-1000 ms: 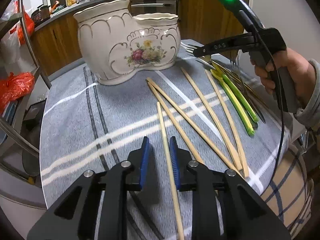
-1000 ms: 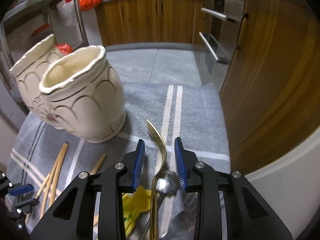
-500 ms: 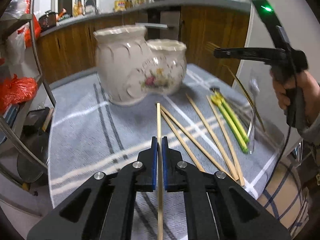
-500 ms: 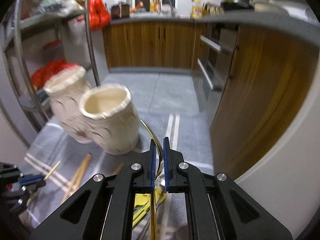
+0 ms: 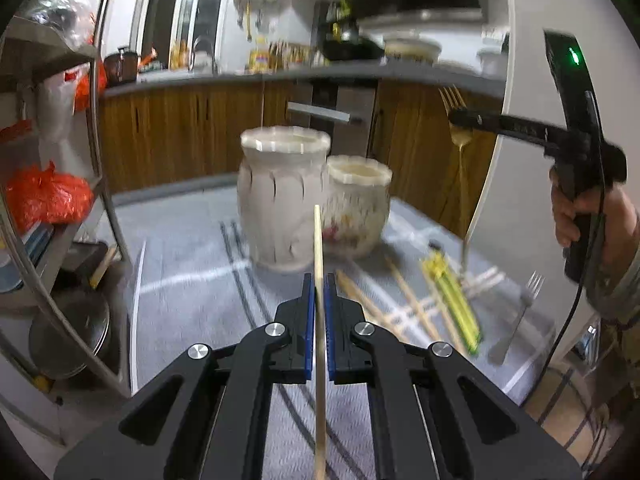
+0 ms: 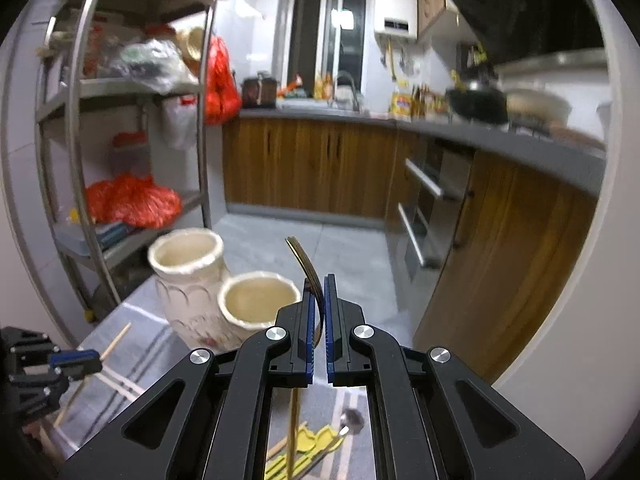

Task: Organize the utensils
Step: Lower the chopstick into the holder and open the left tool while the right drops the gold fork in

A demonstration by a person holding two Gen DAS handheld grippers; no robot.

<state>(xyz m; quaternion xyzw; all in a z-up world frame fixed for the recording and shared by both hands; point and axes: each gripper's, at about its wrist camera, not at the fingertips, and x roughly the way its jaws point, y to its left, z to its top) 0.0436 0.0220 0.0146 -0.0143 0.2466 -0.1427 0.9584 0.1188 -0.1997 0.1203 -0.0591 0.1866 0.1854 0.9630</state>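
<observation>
**Left wrist view: one chopstick and one fork are lifted, both aimed at the holder**

In the left wrist view the left gripper (image 5: pixel 317 280) has its jaws clamped on a single wooden chopstick (image 5: pixel 317 240). The stick runs straight out between the blue pads, and its tip stands in front of the ceramic holder (image 5: pixel 312 196), which lies ahead of the jaws on the grey cloth (image 5: pixel 192 308). This grip along the line of the fingers probably lets the tip go into an opening first. To the right of these jaws the other chopsticks (image 5: pixel 404 296), some green sticks (image 5: pixel 456 300) and a silver fork (image 5: pixel 520 308) lie loose on the cloth.

The right gripper (image 6: pixel 318 280) has its jaws closed on a gold fork (image 6: pixel 306 264). The tines curve up and beyond the pads, while the handle hangs down below them (the left view shows this from the side). The two cream openings of the holder are just ahead and to the left of these jaws, lower than the pads. The right jaws have just been closing, with the fork neck between them.

I judge that both pieces are on the way to the holder and that neither is inside yet. The hanging handle can swing, so the fork should go down handle first.
</observation>
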